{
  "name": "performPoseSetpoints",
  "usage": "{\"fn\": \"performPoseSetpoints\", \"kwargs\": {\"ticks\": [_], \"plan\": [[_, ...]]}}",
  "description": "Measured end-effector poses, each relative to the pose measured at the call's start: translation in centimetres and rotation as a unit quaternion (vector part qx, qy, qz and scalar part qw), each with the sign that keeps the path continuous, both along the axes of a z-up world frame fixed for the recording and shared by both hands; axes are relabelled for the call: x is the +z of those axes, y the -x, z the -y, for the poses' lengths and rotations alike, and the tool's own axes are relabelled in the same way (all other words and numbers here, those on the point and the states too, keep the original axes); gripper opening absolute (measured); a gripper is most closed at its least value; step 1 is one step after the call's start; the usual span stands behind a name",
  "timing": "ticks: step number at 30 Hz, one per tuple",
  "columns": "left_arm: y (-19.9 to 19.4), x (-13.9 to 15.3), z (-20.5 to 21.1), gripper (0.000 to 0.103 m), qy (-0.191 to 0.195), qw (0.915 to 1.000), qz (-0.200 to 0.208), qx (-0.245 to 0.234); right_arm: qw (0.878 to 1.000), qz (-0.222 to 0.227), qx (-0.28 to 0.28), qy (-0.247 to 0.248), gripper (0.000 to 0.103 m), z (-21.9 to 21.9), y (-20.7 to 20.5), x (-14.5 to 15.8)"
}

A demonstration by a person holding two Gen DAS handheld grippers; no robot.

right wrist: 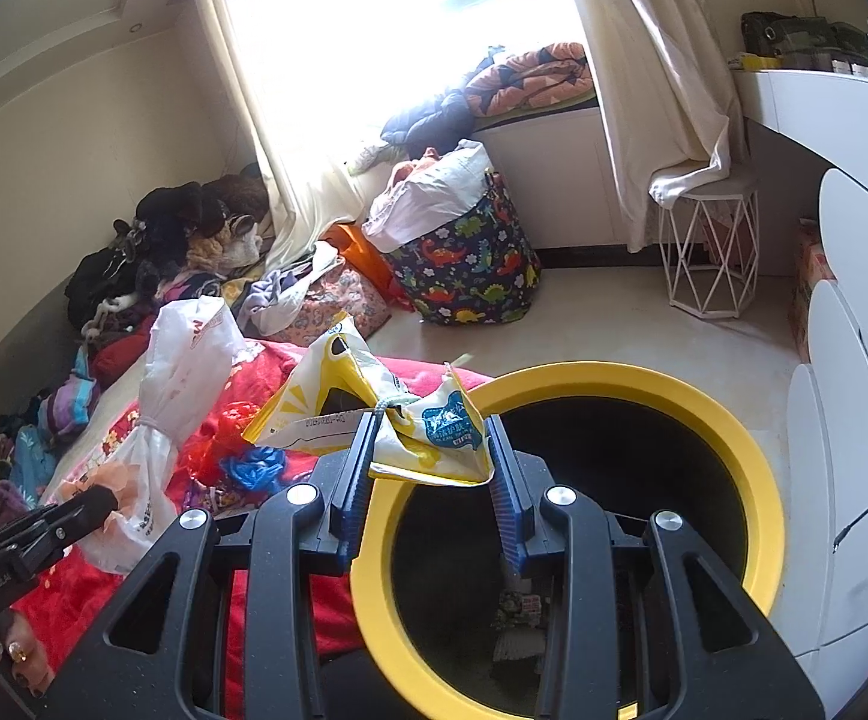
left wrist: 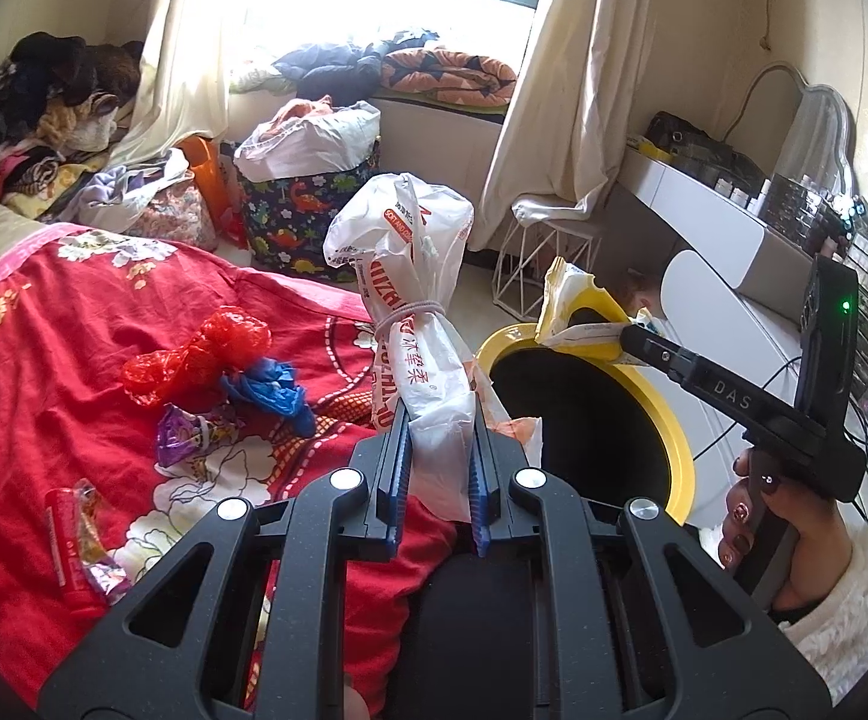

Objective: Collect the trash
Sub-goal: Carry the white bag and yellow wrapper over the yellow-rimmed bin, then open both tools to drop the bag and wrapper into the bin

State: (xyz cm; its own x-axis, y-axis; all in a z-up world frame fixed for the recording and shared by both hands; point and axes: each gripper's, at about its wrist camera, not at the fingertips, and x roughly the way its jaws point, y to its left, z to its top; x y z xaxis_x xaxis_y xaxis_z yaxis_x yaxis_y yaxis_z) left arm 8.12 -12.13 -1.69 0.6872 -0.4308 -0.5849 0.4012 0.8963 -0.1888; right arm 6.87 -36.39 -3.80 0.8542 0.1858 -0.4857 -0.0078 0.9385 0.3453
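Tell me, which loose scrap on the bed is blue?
The crumpled blue plastic, lying against the red plastic; the purple wrapper lies nearer the camera.

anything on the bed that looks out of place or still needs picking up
Yes. Loose trash lies scattered on the red floral bedspread: a crumpled red plastic bag, a crumpled blue plastic bag, a purple wrapper and a red wrapper near the edge. None belongs on bedding, and none is in the yellow-rimmed bin yet.
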Motion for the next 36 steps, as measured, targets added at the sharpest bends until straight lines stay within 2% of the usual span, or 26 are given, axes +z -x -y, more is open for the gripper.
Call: {"fn": "performPoseSetpoints", "kwargs": {"ticks": [20,36], "plan": [[-0.7,-1.9,5.7,0.011,-0.015,0.9982,-0.024,-0.052,0.997,-0.036,-0.073,0.004,0.034,4.5,0.2,-2.3],[-1.9,-4.1,10.0,0.011,-0.033,0.9944,-0.047,-0.089,0.992,-0.070,-0.102,0.005,0.034,7.1,0.1,-4.5]]}}
